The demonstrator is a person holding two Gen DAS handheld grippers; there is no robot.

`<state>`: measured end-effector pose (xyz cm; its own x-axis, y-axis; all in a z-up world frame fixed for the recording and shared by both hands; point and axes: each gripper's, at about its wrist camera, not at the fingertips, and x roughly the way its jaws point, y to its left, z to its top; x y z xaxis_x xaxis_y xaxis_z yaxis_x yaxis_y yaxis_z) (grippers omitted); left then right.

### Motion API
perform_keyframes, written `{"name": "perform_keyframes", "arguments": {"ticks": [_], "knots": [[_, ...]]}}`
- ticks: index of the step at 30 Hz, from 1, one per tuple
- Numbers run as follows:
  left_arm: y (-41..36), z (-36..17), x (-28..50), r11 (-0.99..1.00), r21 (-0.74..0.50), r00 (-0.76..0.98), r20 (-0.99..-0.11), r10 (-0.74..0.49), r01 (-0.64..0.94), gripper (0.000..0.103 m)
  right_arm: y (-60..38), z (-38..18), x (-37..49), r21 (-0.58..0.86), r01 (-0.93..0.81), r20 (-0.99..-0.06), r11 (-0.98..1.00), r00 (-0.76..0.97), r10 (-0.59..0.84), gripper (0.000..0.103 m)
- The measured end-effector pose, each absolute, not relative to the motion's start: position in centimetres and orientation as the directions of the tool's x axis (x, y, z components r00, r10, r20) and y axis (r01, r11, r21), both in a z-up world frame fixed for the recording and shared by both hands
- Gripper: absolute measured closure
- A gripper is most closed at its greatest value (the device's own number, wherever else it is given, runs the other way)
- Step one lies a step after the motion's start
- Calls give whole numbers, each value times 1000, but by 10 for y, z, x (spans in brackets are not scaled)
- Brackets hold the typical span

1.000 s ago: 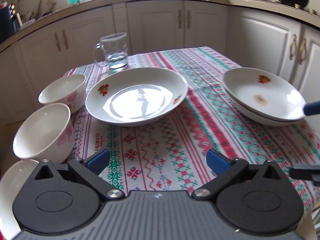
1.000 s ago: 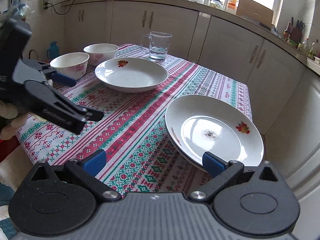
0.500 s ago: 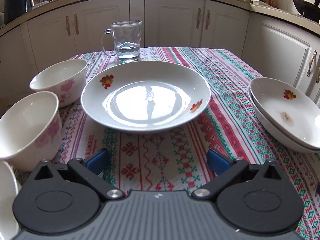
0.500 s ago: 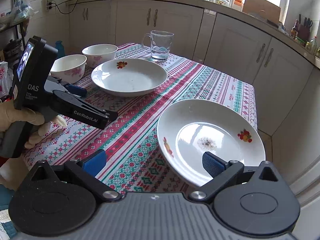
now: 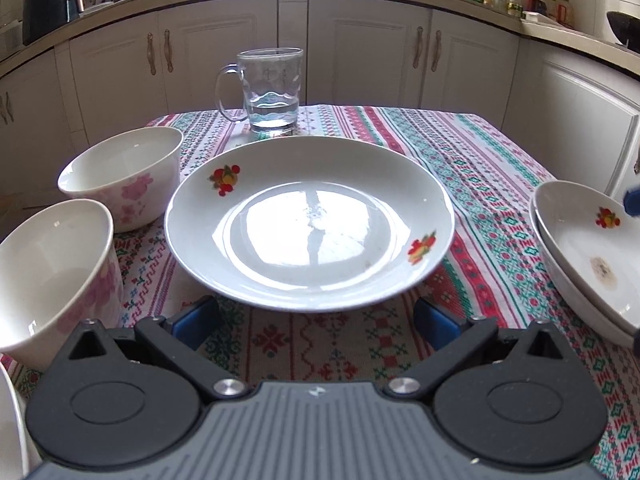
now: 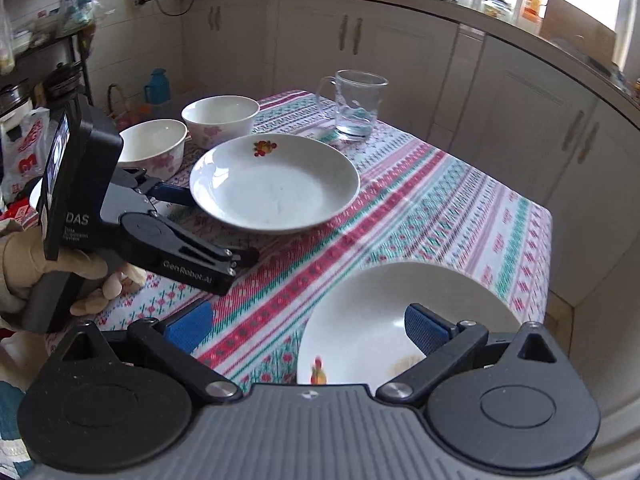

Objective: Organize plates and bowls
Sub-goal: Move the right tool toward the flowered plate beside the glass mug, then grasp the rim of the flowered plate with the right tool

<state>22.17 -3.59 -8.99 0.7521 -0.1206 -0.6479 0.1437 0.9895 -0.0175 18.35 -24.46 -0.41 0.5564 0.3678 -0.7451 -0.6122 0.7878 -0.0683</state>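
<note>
A white plate with fruit prints (image 5: 310, 220) lies mid-table, its near rim just ahead of my left gripper (image 5: 316, 320), which is open and empty. Left of it stand two white bowls with pink flowers (image 5: 120, 176) (image 5: 52, 272). At the right edge sits a stack of two plates (image 5: 588, 256). In the right wrist view that stack (image 6: 372, 312) lies directly under my right gripper (image 6: 308, 326), open, its right finger over the plate's inside and its left finger over the cloth. The left gripper (image 6: 212, 226) reaches the central plate (image 6: 276, 184).
A glass mug with water (image 5: 272, 92) stands behind the central plate. A patterned tablecloth (image 5: 480, 168) covers the table, and white cabinets (image 5: 360, 56) surround it closely. A white rim (image 5: 8, 420) shows at the bottom left. A gloved hand (image 6: 28, 264) holds the left gripper.
My left gripper has moved forward and turned to face the central plate, now right at its rim. My right gripper has advanced and lowered over the stacked plates.
</note>
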Motion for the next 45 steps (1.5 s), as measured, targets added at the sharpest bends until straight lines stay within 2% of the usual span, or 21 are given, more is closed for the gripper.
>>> {"name": "perform_keyframes", "arguments": {"ticks": [13, 24, 30, 33, 38, 45], "knots": [[-34, -90, 228, 987, -18, 752, -646, -132, 158, 0, -212, -1, 267, -2, -714, -762, 700, 455, 462, 0], [-34, -90, 228, 989, -16, 754, -646, -124, 150, 0, -177, -17, 336, 3, -749, -798, 662, 397, 454, 0], [-34, -89, 228, 989, -15, 755, -644, -120, 144, 1, -163, -25, 368, 61, -784, -807, 617, 326, 493, 1], [-33, -89, 229, 990, -15, 756, -644, -117, 140, 1, -159, -31, 384, 88, -797, -811, 598, 291, 507, 3], [-31, -89, 229, 992, -19, 758, -643, -111, 128, 1, -157, -45, 412, 170, -800, -816, 576, 213, 537, 14], [-33, -90, 230, 992, -14, 760, -642, -104, 123, 1, -154, -60, 428, 260, -799, -811, 542, 125, 572, 25]]}}
